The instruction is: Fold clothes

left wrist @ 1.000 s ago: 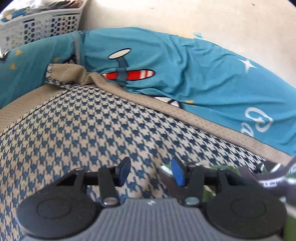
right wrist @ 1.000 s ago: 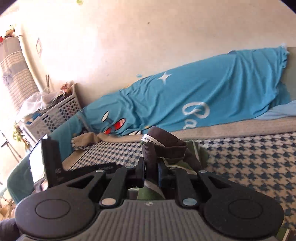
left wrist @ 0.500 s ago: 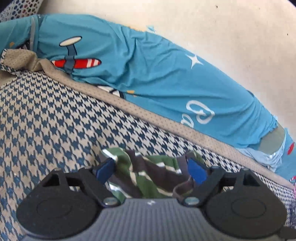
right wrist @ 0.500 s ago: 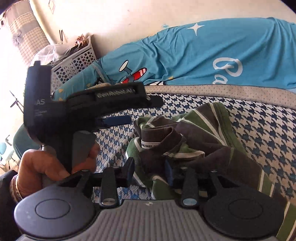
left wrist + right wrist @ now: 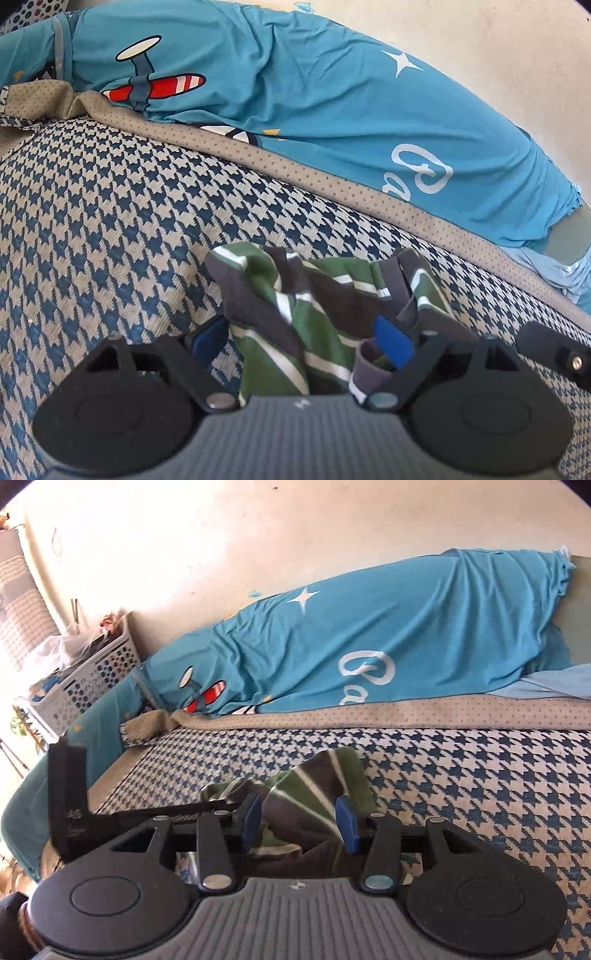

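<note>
A small green, grey and white striped garment lies crumpled on the houndstooth bed cover. My left gripper is open, its blue pads on either side of the garment's near folds. In the right wrist view the same garment lies between the pads of my right gripper, which is open. The left gripper's black body shows at the left of that view, close beside the garment.
A teal sheet with a plane print covers a long mound along the wall behind the bed cover. A white laundry basket with clothes stands at the far left. A light blue cloth lies at the right.
My right gripper let go of the garment and opened wide; the garment dropped onto the cover. My left gripper swung right to the garment and opened wider around it.
</note>
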Demonstrator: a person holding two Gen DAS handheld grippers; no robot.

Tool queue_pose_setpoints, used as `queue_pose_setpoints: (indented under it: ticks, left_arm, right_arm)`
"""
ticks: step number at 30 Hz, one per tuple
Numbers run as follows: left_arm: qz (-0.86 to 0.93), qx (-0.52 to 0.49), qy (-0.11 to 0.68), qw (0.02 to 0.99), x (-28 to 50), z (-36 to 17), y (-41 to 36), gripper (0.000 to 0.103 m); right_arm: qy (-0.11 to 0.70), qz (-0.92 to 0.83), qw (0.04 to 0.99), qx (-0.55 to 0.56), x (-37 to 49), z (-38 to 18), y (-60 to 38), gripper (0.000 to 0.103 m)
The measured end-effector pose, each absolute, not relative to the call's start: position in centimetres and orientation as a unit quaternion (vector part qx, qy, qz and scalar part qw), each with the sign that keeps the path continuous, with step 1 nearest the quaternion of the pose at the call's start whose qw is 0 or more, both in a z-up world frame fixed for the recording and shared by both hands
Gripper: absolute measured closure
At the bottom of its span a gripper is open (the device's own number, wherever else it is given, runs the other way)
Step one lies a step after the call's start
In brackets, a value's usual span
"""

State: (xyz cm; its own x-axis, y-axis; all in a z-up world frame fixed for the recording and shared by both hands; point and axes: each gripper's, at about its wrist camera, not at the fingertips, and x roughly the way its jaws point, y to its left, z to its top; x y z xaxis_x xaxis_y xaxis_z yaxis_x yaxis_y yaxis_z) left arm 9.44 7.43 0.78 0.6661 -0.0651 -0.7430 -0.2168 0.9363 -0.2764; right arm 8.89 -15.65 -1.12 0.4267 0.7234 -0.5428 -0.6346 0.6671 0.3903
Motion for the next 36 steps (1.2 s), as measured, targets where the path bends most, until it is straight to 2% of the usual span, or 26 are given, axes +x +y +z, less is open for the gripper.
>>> queue_pose_setpoints:
  ticks: [7,13,14,16,19,22,26,36]
  left_arm:
    - [0.045,-0.158,0.421,0.892,9.2,0.2,7.6,0.017]
    - [0.046,-0.14,0.427,0.892,9.2,-0.2,7.3,0.017]
    - [0.046,-0.139,0.426,0.893,9.1,-0.2,7.2,0.017]
    - [0.045,-0.145,0.426,0.892,9.1,-0.1,7.3,0.017]
    - [0.043,-0.153,0.423,0.892,9.0,0.0,7.4,0.017]
    - [0.046,-0.162,0.405,0.899,8.7,0.7,7.5,0.016]
    - [0.05,-0.174,0.381,0.907,8.4,1.7,7.5,0.005]
    - [0.051,-0.191,0.337,0.92,7.9,3.9,7.0,0.0]
  right_arm:
    - [0.394,0.372,0.832,0.118,11.4,-4.4,-14.0,0.059]
    - [0.401,0.369,0.833,0.096,10.9,-6.2,-12.1,0.059]
    - [0.399,0.37,0.834,0.09,10.7,-6.4,-11.9,0.06]
    - [0.394,0.374,0.835,0.087,10.4,-6.5,-11.8,0.081]
    - [0.388,0.375,0.837,0.087,10.2,-6.2,-12.0,0.091]
    - [0.376,0.362,0.848,0.088,10.0,-5.5,-12.5,0.094]
    - [0.345,0.338,0.87,0.103,10.0,-3.7,-14.1,0.094]
    - [0.253,0.204,0.935,0.141,10.8,1.7,-21.9,0.096]
